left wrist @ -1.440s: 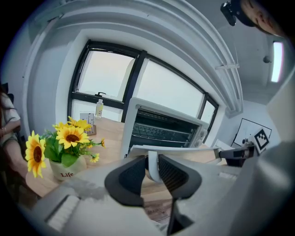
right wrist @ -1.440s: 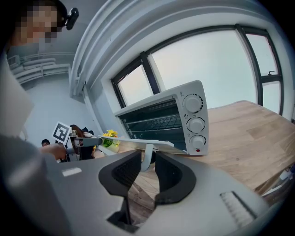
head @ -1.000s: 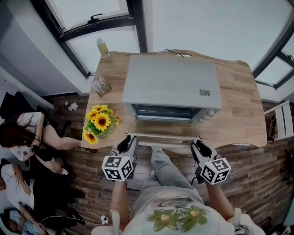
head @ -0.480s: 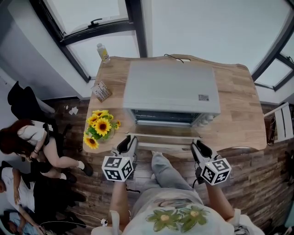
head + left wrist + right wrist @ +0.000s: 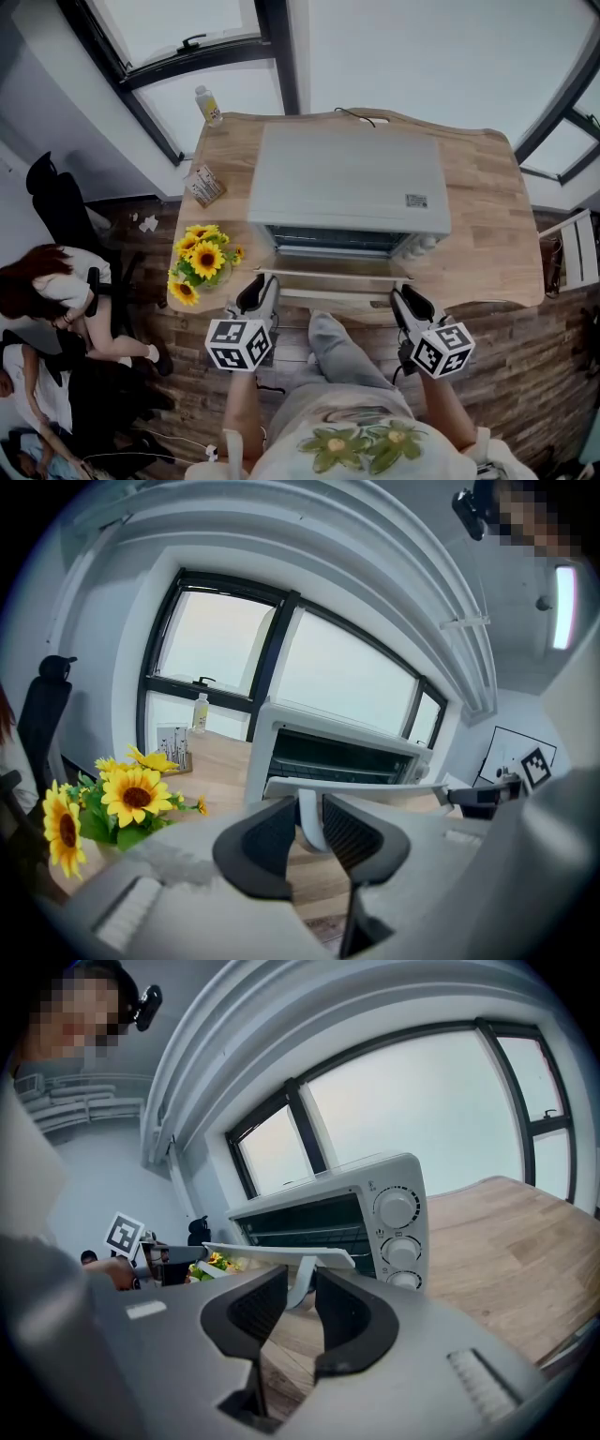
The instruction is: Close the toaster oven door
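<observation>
A white toaster oven stands on the wooden table with its door folded down flat toward me. The door handle runs along the door's near edge. My left gripper is at the handle's left end. In the left gripper view the handle's white post sits pinched between the left gripper's dark pads. My right gripper is at the right end. In the right gripper view the right gripper is closed on the other post, beside the oven's knobs.
A pot of sunflowers stands at the table's near left corner, close to my left gripper. A small box and a bottle are further back on the left. A person and a chair are on the floor at the left.
Both grippers have stayed at the handle ends and the door is still down. The person on the left floor has shifted about, and a dark chair has come into view.
</observation>
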Available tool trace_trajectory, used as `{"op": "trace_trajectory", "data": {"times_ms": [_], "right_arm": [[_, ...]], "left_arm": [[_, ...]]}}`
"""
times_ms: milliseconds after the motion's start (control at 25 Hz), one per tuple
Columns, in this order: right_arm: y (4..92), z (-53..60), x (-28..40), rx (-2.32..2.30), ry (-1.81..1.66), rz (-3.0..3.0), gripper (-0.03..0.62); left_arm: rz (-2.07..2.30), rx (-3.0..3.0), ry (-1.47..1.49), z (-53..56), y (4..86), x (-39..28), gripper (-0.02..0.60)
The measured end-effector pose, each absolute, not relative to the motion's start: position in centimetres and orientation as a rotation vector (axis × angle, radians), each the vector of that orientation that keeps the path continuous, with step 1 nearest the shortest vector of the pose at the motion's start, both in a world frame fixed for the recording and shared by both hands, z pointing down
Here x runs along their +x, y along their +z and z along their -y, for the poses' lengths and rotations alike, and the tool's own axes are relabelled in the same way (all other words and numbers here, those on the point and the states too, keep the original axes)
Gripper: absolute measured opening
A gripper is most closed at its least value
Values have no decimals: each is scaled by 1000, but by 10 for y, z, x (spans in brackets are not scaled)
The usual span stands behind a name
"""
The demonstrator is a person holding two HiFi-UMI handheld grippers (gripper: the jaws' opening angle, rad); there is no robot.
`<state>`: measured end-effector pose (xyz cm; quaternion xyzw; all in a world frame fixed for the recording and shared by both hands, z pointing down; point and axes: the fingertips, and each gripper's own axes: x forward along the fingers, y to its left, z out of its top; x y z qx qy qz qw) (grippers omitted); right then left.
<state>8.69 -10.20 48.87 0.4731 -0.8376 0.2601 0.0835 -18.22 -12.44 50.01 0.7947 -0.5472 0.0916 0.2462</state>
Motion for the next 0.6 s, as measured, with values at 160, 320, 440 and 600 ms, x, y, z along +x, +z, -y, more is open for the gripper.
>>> {"op": "trace_trajectory", "data": {"times_ms": [160, 320, 440, 600], "right_arm": [[486, 105, 87, 1419, 780, 2501, 95], [484, 109, 88, 1421, 788, 2508, 95], [482, 111, 88, 1425, 792, 2514, 95], [480, 114, 89, 1437, 788, 2516, 95]], "left_arm": [[1496, 2161, 242, 127, 498, -182, 104], [1506, 2162, 253, 131, 496, -182, 103], [1504, 2157, 241, 133, 494, -181, 103], [1506, 2156, 231, 136, 492, -181, 103]]}}
